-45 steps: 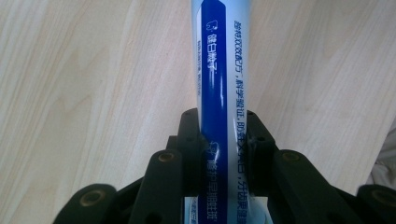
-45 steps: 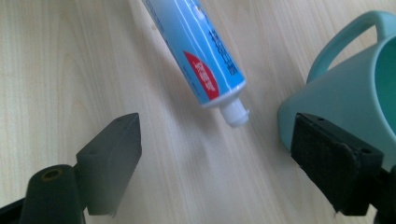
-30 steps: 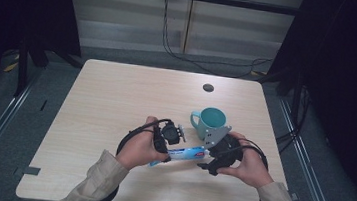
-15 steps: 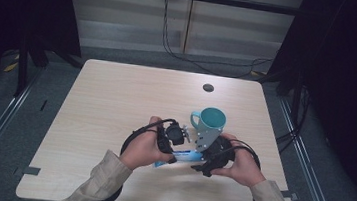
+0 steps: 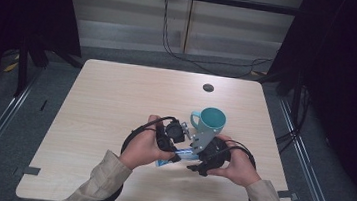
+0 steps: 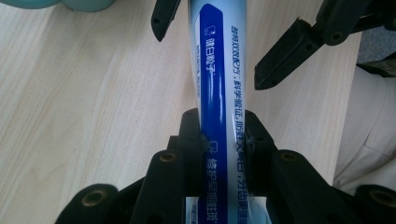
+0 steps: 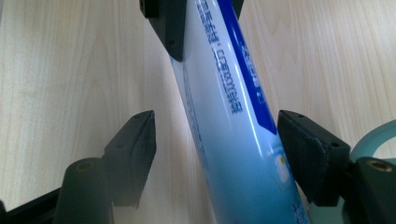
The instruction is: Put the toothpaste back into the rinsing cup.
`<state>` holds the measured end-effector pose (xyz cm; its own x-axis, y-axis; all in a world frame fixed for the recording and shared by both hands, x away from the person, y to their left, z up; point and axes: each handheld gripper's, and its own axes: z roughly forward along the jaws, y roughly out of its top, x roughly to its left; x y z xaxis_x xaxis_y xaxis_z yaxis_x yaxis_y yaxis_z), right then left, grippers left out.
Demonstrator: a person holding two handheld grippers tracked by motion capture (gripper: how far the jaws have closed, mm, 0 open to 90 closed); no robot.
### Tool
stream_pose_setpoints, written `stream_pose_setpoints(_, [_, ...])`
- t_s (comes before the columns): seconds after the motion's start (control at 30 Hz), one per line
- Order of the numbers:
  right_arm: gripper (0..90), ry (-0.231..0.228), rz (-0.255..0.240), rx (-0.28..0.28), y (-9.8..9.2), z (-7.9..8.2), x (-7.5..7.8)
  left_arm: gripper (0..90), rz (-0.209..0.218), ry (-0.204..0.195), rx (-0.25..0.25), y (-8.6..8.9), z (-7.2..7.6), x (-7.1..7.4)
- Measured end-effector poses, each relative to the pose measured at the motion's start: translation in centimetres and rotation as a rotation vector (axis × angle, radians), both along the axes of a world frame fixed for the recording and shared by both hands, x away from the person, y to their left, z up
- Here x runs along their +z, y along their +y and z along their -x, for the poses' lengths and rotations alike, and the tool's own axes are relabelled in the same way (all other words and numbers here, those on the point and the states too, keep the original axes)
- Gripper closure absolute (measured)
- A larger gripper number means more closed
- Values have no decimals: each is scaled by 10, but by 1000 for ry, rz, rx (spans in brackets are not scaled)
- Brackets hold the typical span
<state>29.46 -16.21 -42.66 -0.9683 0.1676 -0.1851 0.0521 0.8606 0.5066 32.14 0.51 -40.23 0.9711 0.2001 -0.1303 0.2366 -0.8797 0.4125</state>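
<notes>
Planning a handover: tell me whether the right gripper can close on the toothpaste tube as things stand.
Probably yes. The toothpaste tube already lies between the right gripper's jaws, which have just been closing, with nothing in between; the left gripper clamps its other end.

Pale wooden table (image 5: 106,103), teal mug (image 5: 210,121) standing right of centre.

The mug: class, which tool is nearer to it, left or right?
Right. The right tool sits just below the mug, its grey plate almost at the mug's base. The left tool, shut on the tube, lies farther left.
</notes>
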Motion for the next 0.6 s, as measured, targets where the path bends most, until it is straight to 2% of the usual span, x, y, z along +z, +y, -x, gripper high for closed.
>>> stream_pose_setpoints(0.13, [345,5,10,12,2,-1,-1,740,15,8,10,-2,0,-2])
stream_pose_setpoints(0.3, [417,8,14,11,0,-2,-2,740,14,20,-1,-3,0,-3])
stream_pose_setpoints(0.33, [447,13,16,5,-1,-3,-2,740,27,28,-6,-3,0,-4])
stream_pose_setpoints(0.43, [459,24,16,2,-1,-4,-3,741,44,33,-8,-4,0,-4])
stream_pose_setpoints(0.47, [459,28,19,7,0,-5,-4,741,50,26,-25,-5,0,-2])
stream_pose_setpoints(0.5, [522,9,44,15,3,-4,-6,741,45,15,-33,-7,1,0])
stream_pose_setpoints(0.53, [554,5,47,51,3,-6,-6,740,39,10,-38,-8,2,0])
stream_pose_setpoints(0.6, [619,7,58,38,3,-5,-5,732,39,0,-38,-8,3,0])
